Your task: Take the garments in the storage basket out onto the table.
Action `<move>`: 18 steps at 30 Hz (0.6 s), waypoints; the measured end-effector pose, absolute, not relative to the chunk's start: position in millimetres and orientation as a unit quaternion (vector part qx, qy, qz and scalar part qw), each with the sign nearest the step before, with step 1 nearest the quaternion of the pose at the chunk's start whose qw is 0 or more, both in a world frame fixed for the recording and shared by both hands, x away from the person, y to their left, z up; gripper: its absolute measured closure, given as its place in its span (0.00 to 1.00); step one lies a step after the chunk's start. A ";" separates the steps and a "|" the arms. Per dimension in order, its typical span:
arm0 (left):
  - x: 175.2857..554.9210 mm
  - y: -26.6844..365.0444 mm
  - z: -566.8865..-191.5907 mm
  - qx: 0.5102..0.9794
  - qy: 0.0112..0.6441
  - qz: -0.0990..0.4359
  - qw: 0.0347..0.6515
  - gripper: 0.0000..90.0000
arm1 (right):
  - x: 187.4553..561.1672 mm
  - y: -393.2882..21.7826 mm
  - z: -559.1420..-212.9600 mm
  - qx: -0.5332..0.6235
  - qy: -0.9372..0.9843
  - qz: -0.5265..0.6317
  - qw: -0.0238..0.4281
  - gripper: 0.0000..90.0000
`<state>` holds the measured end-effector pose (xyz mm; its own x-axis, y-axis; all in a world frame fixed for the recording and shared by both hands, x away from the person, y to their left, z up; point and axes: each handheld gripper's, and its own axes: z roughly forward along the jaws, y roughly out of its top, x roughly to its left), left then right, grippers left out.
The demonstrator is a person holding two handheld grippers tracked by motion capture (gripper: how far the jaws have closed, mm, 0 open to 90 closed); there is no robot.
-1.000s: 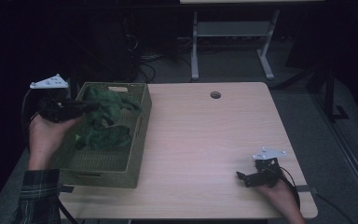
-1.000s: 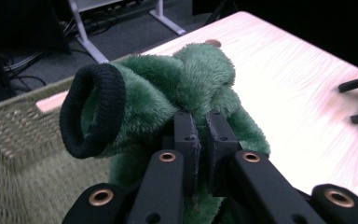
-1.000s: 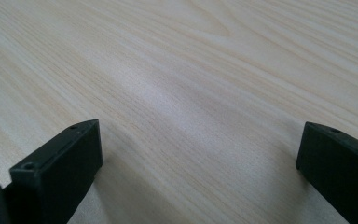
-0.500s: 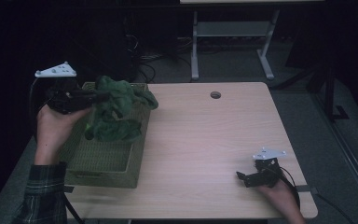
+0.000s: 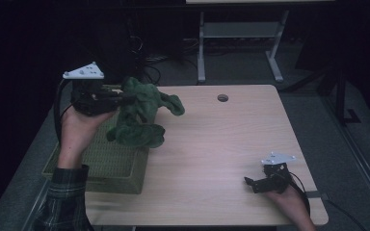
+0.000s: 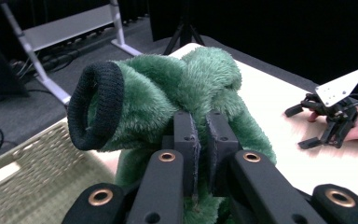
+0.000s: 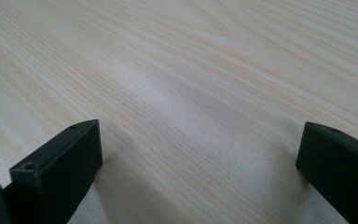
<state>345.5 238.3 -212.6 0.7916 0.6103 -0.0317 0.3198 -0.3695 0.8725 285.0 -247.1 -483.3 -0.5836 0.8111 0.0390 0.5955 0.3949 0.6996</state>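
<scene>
Your left claw is clamped on the fuzzy green garment with a dark knit cuff, lifted above the woven olive basket. Next, carry it over the pale wooden surface; your right claw rests there, jaws wide apart.

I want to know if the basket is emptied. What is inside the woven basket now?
The basket's visible woven floor is bare. The green fleece garment hangs from the left tongs above its far end, hiding that part.
</scene>
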 end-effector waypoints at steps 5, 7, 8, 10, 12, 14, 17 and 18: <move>345.8 219.3 -213.8 0.816 0.271 0.141 0.490 0.94 | 285.0 -247.1 -483.3 0.429 0.820 0.345 0.156 0.00; 346.4 211.5 -214.4 0.818 0.265 0.137 0.492 0.94 | 285.0 -247.0 -483.3 0.429 0.820 0.345 0.156 0.00; 346.8 207.8 -214.8 0.819 0.261 0.136 0.492 0.94 | 285.0 -247.0 -483.3 0.429 0.820 0.345 0.156 0.00; 347.4 200.0 -216.2 0.822 0.255 0.132 0.491 0.94 | 285.0 -247.1 -483.3 0.429 0.820 0.345 0.156 0.00; 348.0 191.9 -218.3 0.824 0.250 0.128 0.492 0.94 | 284.9 -247.0 -483.2 0.429 0.820 0.345 0.156 0.00; 348.5 184.2 -221.0 0.827 0.244 0.122 0.491 0.94 | 284.9 -247.0 -483.2 0.430 0.820 0.345 0.155 0.00; 349.7 173.2 -225.8 0.829 0.238 0.115 0.493 0.94 | 284.9 -247.0 -483.2 0.430 0.820 0.345 0.155 0.00; 350.3 169.9 -227.4 0.831 0.236 0.112 0.492 0.94 | 284.9 -247.0 -483.2 0.430 0.820 0.345 0.156 0.00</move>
